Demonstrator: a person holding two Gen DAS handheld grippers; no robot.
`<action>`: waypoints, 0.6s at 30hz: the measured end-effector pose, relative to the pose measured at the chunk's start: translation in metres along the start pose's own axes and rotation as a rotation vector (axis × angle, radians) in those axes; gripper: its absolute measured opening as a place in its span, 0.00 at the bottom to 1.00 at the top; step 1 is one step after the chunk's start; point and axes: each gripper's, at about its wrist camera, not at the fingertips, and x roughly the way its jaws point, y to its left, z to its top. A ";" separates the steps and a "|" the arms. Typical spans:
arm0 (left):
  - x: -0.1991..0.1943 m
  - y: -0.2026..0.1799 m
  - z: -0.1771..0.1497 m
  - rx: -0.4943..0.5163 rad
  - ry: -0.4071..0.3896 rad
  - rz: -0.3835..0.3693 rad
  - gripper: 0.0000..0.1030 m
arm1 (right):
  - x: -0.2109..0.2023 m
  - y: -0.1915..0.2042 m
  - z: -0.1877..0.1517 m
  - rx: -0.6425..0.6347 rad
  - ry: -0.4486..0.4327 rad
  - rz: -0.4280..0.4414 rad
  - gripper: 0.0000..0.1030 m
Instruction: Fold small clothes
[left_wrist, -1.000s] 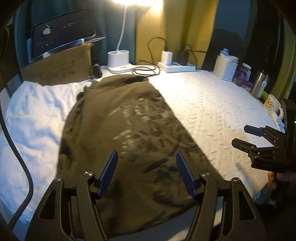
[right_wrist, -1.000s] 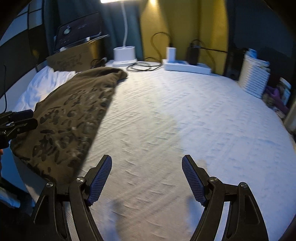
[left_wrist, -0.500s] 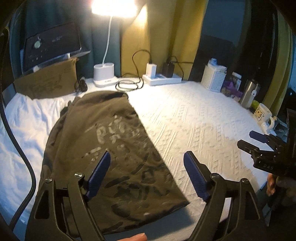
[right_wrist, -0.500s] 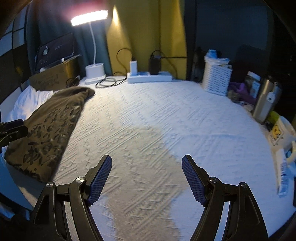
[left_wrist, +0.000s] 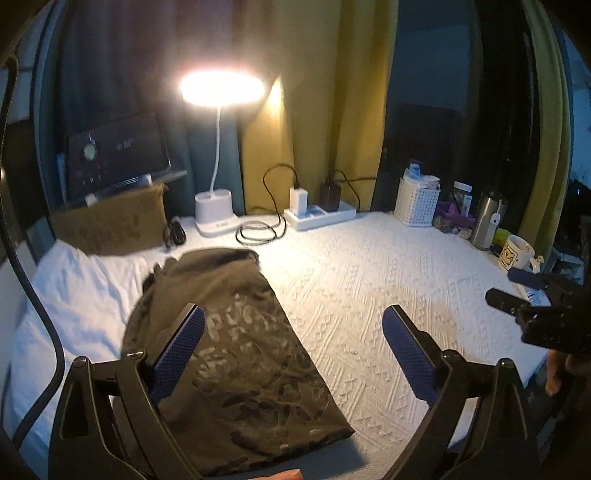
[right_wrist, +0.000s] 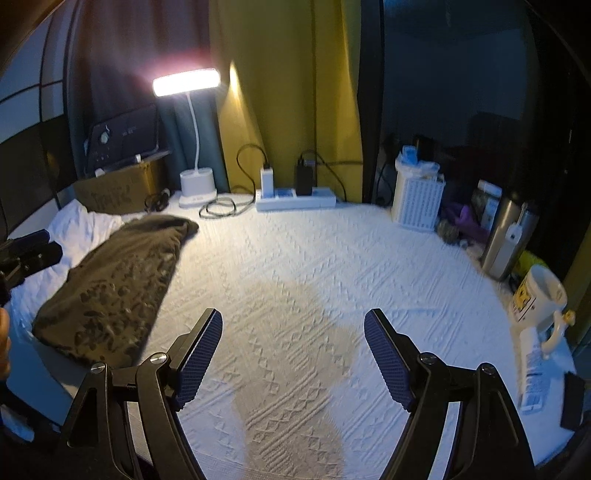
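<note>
A dark olive shirt with a pale print (left_wrist: 236, 343) lies folded lengthwise on the left part of the white textured table cover (left_wrist: 388, 288). It also shows in the right wrist view (right_wrist: 114, 280). My left gripper (left_wrist: 291, 354) is open and empty, raised above the shirt's near right edge. My right gripper (right_wrist: 293, 356) is open and empty above bare cover, well right of the shirt. It also appears at the right edge of the left wrist view (left_wrist: 517, 288).
A lit desk lamp (left_wrist: 218, 210), a power strip with chargers (left_wrist: 321, 214) and a cable coil (left_wrist: 258, 232) stand at the back. A white basket (left_wrist: 417, 201), steel flask (left_wrist: 487, 221) and mug (left_wrist: 517, 253) line the right edge. White cloth (left_wrist: 70, 291) lies at left.
Both grippers have lifted and pulled back from the table, so more of the room shows. The left gripper's fingers have opened wider. The shirt lies still.
</note>
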 end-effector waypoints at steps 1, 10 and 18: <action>-0.003 -0.001 0.002 0.006 -0.009 0.000 0.94 | -0.004 0.000 0.002 -0.003 -0.009 -0.001 0.79; -0.034 -0.007 0.017 0.022 -0.097 -0.008 0.94 | -0.041 0.011 0.024 -0.040 -0.119 -0.017 0.80; -0.065 -0.009 0.019 0.006 -0.192 0.025 0.94 | -0.070 0.017 0.036 -0.025 -0.187 -0.027 0.81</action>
